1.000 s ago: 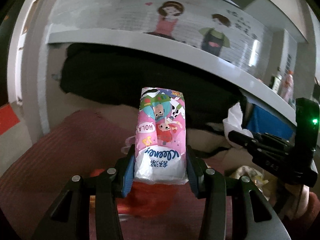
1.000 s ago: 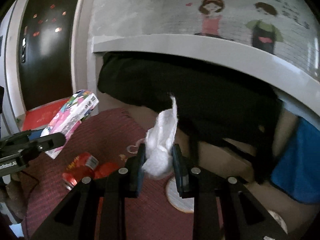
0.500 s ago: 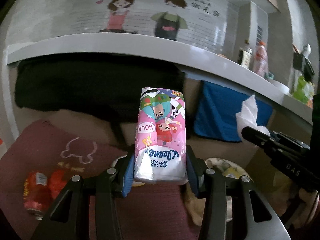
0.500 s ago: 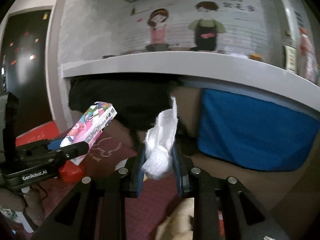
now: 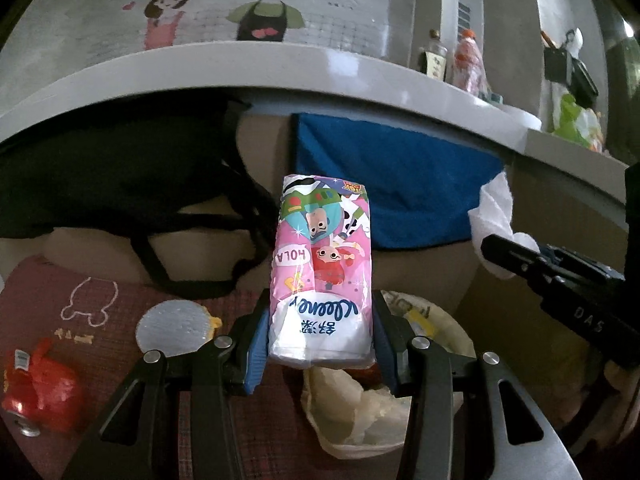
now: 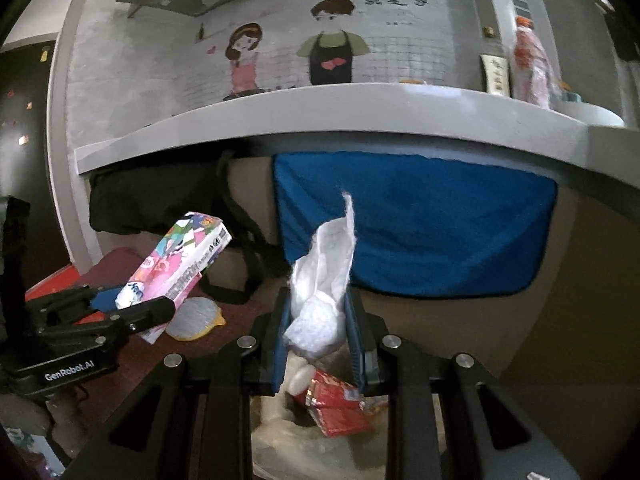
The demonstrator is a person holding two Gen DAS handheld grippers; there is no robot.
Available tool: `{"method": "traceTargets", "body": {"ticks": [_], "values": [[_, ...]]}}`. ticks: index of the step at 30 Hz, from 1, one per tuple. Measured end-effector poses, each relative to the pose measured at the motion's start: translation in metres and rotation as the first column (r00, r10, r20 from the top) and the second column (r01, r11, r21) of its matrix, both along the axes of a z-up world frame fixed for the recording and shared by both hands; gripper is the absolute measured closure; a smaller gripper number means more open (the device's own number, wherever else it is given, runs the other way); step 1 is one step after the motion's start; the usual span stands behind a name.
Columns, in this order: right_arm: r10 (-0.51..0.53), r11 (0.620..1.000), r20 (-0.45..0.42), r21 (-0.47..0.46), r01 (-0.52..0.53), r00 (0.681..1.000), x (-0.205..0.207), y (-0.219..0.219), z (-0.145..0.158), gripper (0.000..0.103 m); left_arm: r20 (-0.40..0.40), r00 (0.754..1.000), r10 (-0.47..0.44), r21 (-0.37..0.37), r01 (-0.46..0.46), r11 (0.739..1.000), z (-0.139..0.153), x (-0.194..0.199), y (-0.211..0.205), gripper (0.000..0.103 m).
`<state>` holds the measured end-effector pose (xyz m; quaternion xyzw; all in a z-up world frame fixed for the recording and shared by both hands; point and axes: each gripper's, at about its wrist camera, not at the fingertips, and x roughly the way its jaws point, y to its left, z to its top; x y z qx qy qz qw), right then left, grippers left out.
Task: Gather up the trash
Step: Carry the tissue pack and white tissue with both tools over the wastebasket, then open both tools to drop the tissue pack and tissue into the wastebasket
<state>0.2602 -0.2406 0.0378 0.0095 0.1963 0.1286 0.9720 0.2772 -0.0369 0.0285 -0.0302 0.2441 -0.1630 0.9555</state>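
**Two loads over the bag, ready to drop**

My left claw (image 5: 320, 344) grips a pink cartoon-printed plastic tissue pack (image 5: 320, 264) by its lower end, pack standing up between the blue pads. My right claw (image 6: 318, 336) is clamped on a crumpled white paper tissue (image 6: 320, 292). Below both sits a pale translucent plastic trash bag (image 5: 356, 404) on the dark red woven mat (image 5: 80, 280), already holding a red wrapper (image 6: 332, 400).

To do this well, I'd centre each claw over the bag's mouth before letting go, lowering close so the light tissue doesn't drift.

The pack reads "Kleenex" and "HOLA", upside down. The left claw's body says "GenRobot.AI"; the right's shows "DAS". The wall's painted characters I can't make out.
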Motion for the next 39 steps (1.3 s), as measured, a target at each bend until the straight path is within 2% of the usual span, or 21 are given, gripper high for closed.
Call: {"method": "traceTargets", "body": {"ticks": [10,23,28,31,34,35,36,37,39], "values": [[-0.028,0.999,-0.015,0.016,0.028,0.999,-0.001,-0.022,-0.013,0.080,-0.019,1.000,-0.022,-0.005,0.022,1.000,-0.010,0.010,-0.021,0.057],[-0.054,0.997,-0.102,0.042,0.058,0.993,0.023,-0.043,-0.048,0.080,-0.113,0.992,-0.061,-0.017,0.060,0.998,-0.036,0.045,-0.043,0.057],[-0.054,0.996,-0.149,0.068,0.065,0.987,0.038,-0.050,-0.065,0.080,-0.171,0.979,-0.109,-0.035,0.104,0.994,-0.049,0.061,-0.051,0.057],[-0.061,0.993,-0.186,0.088,0.079,0.981,0.047,-0.055,-0.079,0.079,-0.216,0.960,-0.177,-0.104,0.158,0.982,-0.060,0.074,-0.050,0.055],[-0.048,0.991,-0.212,0.113,0.073,0.976,0.053,-0.059,-0.093,0.072,-0.260,0.941,-0.215,-0.164,0.176,0.971,-0.068,0.084,-0.046,0.049],[-0.042,0.991,-0.221,0.115,0.069,0.974,0.054,-0.059,-0.096,0.067,-0.266,0.937,-0.225,-0.183,0.180,0.966,-0.069,0.086,-0.043,0.047],[-0.033,0.991,-0.237,0.115,0.062,0.971,0.056,-0.058,-0.102,0.053,-0.267,0.933,-0.239,-0.201,0.189,0.961,-0.069,0.086,-0.042,0.045],[-0.036,0.992,-0.244,0.111,0.065,0.969,0.057,-0.058,-0.106,0.047,-0.267,0.931,-0.250,-0.218,0.194,0.957,-0.068,0.087,-0.040,0.044],[-0.044,0.993,-0.247,0.096,0.070,0.968,0.055,-0.055,-0.112,0.047,-0.260,0.931,-0.255,-0.237,0.195,0.952,-0.065,0.087,-0.034,0.042]]}}
